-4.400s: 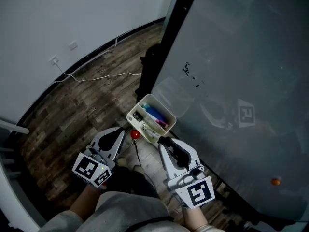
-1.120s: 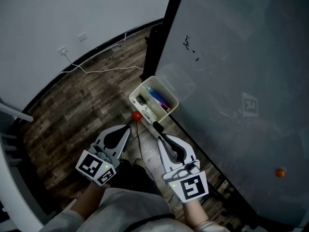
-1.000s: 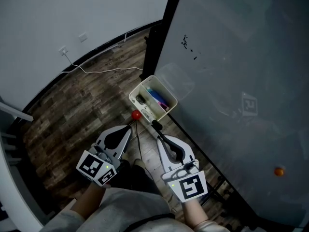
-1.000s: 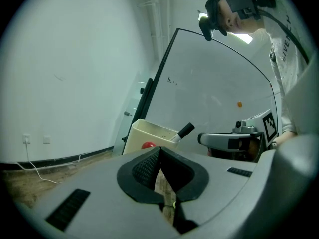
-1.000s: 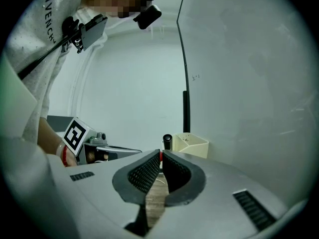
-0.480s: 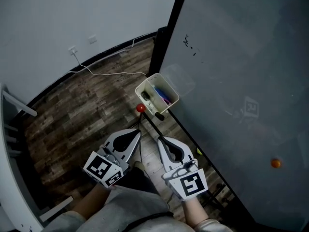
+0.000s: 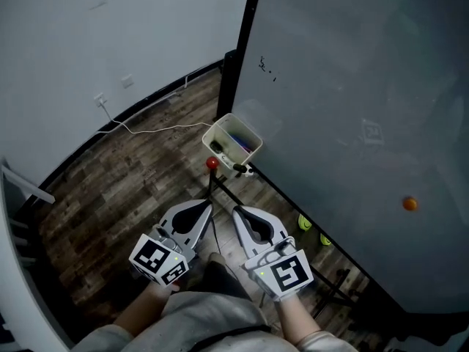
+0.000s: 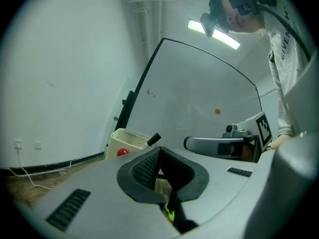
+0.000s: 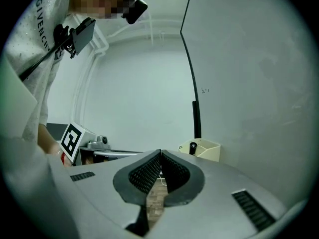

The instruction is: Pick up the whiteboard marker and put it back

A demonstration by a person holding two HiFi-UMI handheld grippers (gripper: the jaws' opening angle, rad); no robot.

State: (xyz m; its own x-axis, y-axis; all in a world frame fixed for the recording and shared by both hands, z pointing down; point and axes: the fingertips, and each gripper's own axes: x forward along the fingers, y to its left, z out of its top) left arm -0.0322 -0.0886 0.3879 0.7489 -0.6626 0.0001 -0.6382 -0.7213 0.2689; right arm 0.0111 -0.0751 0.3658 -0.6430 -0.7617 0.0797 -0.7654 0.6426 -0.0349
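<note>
Black-capped plastic, likely light and stiff: the whiteboard marker (image 7: 239,169) leans out of the cream holder (image 7: 217,127) at twelve o'clock. Left gripper (image 7: 208,206) and right gripper (image 7: 236,211) are both closed, empty. Slick barrel, so I'd pinch mid-barrel.

Head view looks steeply down; both gripper views face level — all share the tray (image 7: 214,136).

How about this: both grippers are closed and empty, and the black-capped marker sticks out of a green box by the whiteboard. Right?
Not quite: the box is cream-white, not green, as the head view shows. The rest holds: the left gripper and right gripper are closed and empty, and the black-capped marker sticks out of that box by the whiteboard.
</note>
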